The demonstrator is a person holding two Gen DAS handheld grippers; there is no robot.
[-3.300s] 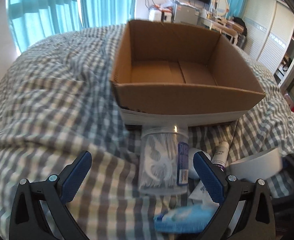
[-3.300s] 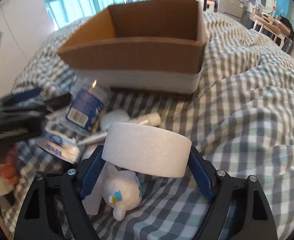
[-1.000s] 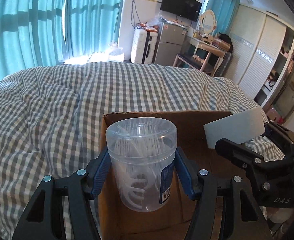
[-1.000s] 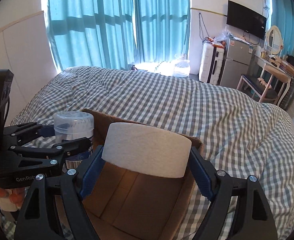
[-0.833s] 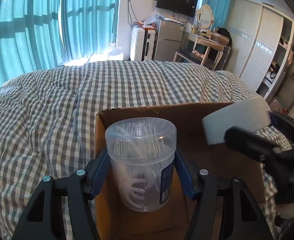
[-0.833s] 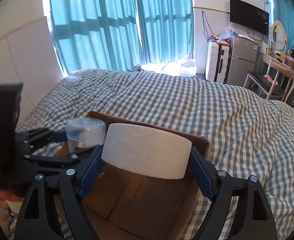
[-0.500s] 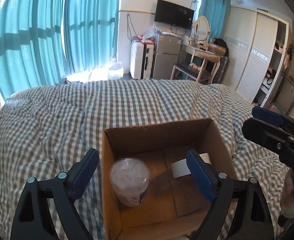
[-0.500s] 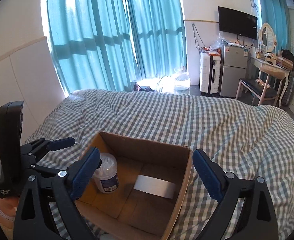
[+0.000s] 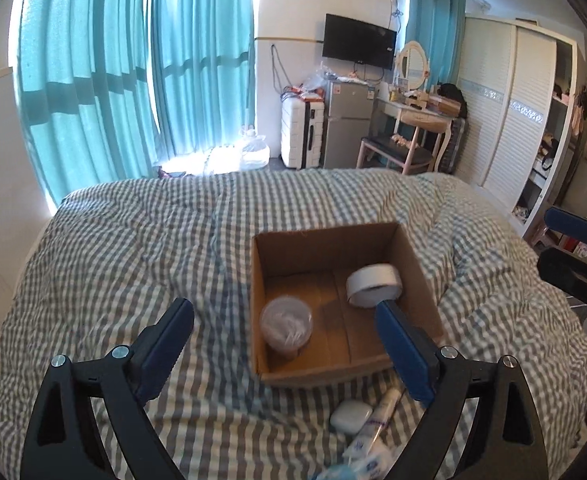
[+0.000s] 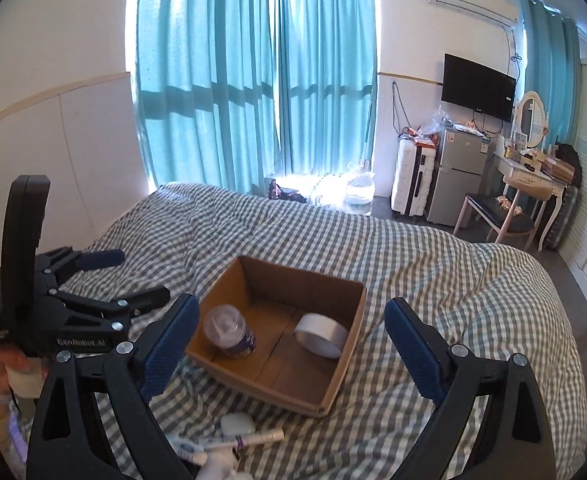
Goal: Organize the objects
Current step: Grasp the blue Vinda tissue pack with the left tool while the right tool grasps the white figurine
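Observation:
An open cardboard box sits on the checked bed. Inside it a clear plastic jar stands upright at the left, and a white tape roll lies at the right. My left gripper is open and empty, held high above the box; it also shows in the right wrist view. My right gripper is open and empty above the box. A white case, a tube and blue packets lie in front of the box.
The checked duvet covers the bed on all sides of the box. Teal curtains, a suitcase, a fridge, a dressing table and a wardrobe stand beyond the bed.
Both grippers opened and let the jar and tape roll go into the box, then rose and drew back, so the box looks smaller and the loose items in front show.

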